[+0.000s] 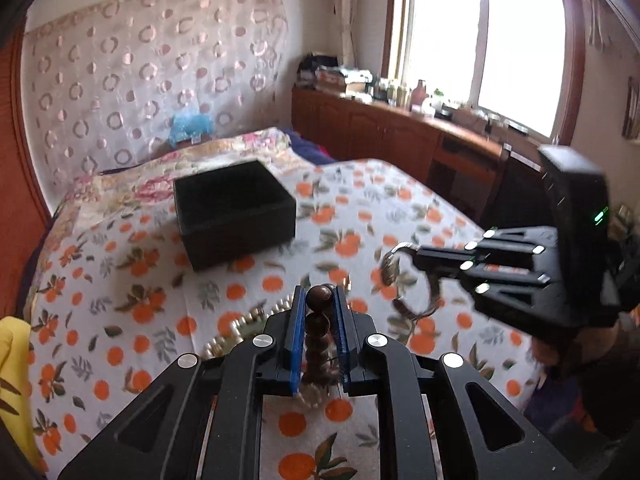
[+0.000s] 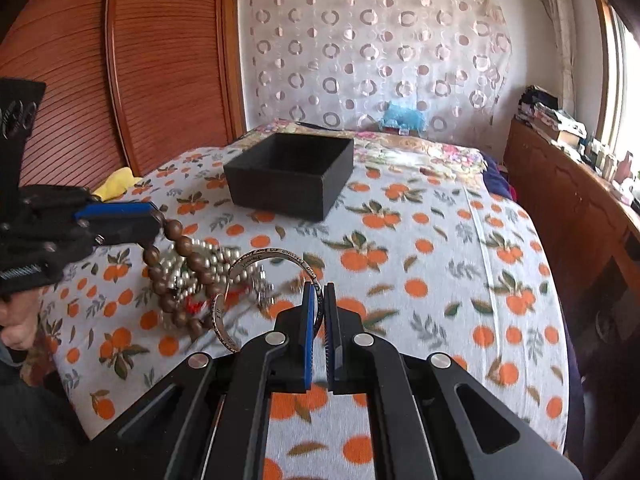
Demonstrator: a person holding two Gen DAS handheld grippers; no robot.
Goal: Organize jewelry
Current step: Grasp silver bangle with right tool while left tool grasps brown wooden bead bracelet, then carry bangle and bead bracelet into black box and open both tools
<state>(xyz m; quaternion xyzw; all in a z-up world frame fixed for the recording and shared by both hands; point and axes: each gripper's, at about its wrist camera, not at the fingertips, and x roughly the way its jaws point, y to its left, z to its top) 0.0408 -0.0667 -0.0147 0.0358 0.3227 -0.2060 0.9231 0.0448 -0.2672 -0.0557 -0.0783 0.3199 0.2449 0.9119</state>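
My left gripper [image 1: 319,294] is shut on a string of brown wooden beads [image 1: 318,328], lifted above the bed. In the right wrist view those beads [image 2: 184,246] hang in a loop from the left gripper [image 2: 154,220] over a heap of pearly beads [image 2: 208,258]. The right gripper [image 2: 319,290] is shut on a silver open bangle [image 2: 256,258], whose engraved band curves out to the left. From the left wrist view, the right gripper [image 1: 416,258] holds that bangle [image 1: 390,268] in the air. An open black box [image 1: 236,216] [image 2: 288,176] sits further back on the bed.
The bed wears an orange-print sheet [image 2: 440,240]. A yellow cloth [image 2: 116,184] lies at its left edge by a wooden slatted door [image 2: 140,60]. A cluttered wooden cabinet [image 2: 560,200] runs along the right side under the window. A hand [image 2: 16,328] holds the left gripper.
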